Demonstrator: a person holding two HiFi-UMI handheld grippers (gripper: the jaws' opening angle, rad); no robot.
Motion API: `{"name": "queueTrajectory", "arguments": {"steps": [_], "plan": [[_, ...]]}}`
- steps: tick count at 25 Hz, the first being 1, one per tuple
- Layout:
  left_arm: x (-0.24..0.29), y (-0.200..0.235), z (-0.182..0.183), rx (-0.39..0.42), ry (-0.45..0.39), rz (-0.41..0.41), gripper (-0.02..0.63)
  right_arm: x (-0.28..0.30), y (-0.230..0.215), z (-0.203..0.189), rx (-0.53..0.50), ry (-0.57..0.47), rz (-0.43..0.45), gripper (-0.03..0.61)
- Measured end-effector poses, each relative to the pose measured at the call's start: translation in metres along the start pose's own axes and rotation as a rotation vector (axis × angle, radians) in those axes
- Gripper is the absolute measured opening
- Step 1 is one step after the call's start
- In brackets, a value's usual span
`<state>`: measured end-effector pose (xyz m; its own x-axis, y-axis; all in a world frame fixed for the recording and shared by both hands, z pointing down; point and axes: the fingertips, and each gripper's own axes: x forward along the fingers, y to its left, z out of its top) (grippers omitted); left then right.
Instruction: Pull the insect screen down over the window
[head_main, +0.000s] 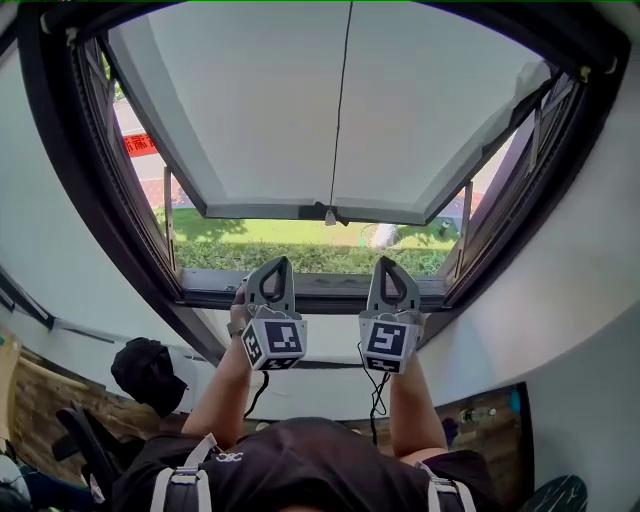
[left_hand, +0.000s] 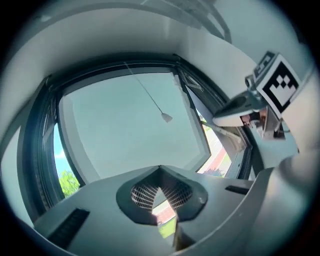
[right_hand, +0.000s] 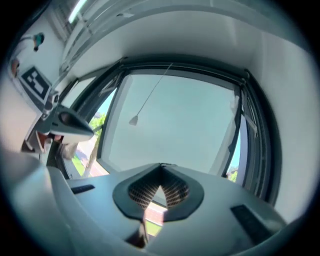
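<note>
**Below the screen's bottom bar: both grippers shut and empty, a gap left to cover**

Over the window, the insect screen (head_main: 330, 110) hangs most of the way down. Its bottom bar (head_main: 262, 211) stops short of the sill (head_main: 320, 290), and grass (head_main: 300, 250) shows through the gap. The left gripper (head_main: 282, 262) and right gripper (head_main: 386, 262) point up from near the sill. Each has its fingers (left_hand: 145, 192) pressed together on nothing.

The pull cord (head_main: 342, 100) is thin, and its toggle (head_main: 329, 216) hangs free at the bar. A pinch there could slip. A pull on one side only might skew the bar in its tracks. Letting go early could let the screen spring back up.

I cannot tell whether a catch waits at the sill. The side tracks are lost in the dark frame. The marker cubes hide most of both hands.
</note>
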<state>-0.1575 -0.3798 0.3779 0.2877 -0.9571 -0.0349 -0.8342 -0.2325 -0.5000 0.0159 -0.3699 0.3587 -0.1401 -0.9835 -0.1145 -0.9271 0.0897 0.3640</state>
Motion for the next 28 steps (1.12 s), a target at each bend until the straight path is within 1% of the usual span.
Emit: {"name": "queueTrajectory", "arguments": {"steps": [2, 6, 7, 8, 10, 12, 13, 14, 15, 18, 19, 21, 23, 25, 28], "plan": [[0.002, 0.0, 0.001, 0.129, 0.016, 0.015, 0.012, 0.002, -0.008, -0.002, -0.183, 0.026, -0.016, 0.006], [0.004, 0.006, 0.003, 0.368, 0.042, 0.06, 0.014, 0.005, -0.024, -0.008, -0.694, 0.043, -0.08, 0.006], [0.005, 0.009, 0.004, 0.422, 0.054, 0.073, 0.014, 0.006, -0.028, -0.008, -0.776, 0.046, -0.09, 0.006], [0.005, 0.012, 0.003, 0.468, 0.068, 0.082, 0.015, 0.006, -0.033, -0.008, -0.823, 0.051, -0.092, 0.006], [0.007, 0.017, 0.001, 0.531, 0.094, 0.082, 0.059, 0.006, -0.04, -0.006, -0.851, 0.058, -0.088, 0.006], [0.007, 0.019, -0.003, 0.563, 0.121, 0.06, 0.112, 0.006, -0.046, -0.003, -0.836, 0.06, -0.067, 0.008], [0.007, 0.02, -0.005, 0.576, 0.134, 0.047, 0.126, 0.006, -0.049, -0.002, -0.827, 0.062, -0.051, 0.023], [0.007, 0.023, -0.006, 0.591, 0.143, 0.039, 0.151, 0.007, -0.051, 0.0, -0.821, 0.061, -0.039, 0.064], [0.006, 0.028, -0.007, 0.605, 0.147, 0.04, 0.164, 0.007, -0.055, 0.004, -0.82, 0.059, -0.035, 0.089], [0.004, 0.055, -0.001, 0.623, 0.15, 0.061, 0.163, 0.008, -0.07, 0.02, -0.83, 0.045, -0.054, 0.101], [0.003, 0.066, 0.003, 0.619, 0.149, 0.069, 0.163, 0.009, -0.077, 0.026, -0.832, 0.043, -0.062, 0.102], [0.001, 0.088, 0.015, 0.601, 0.146, 0.081, 0.154, 0.012, -0.095, 0.043, -0.832, 0.037, -0.086, 0.134], [-0.001, 0.11, 0.03, 0.595, 0.134, 0.087, 0.152, 0.017, -0.115, 0.067, -0.841, 0.017, -0.117, 0.137], [-0.002, 0.134, 0.05, 0.626, 0.117, 0.108, 0.152, 0.022, -0.135, 0.095, -0.873, -0.004, -0.142, 0.137], [-0.005, 0.177, 0.093, 0.71, 0.077, 0.179, 0.152, 0.028, -0.164, 0.14, -0.932, -0.03, -0.175, 0.137]]}}
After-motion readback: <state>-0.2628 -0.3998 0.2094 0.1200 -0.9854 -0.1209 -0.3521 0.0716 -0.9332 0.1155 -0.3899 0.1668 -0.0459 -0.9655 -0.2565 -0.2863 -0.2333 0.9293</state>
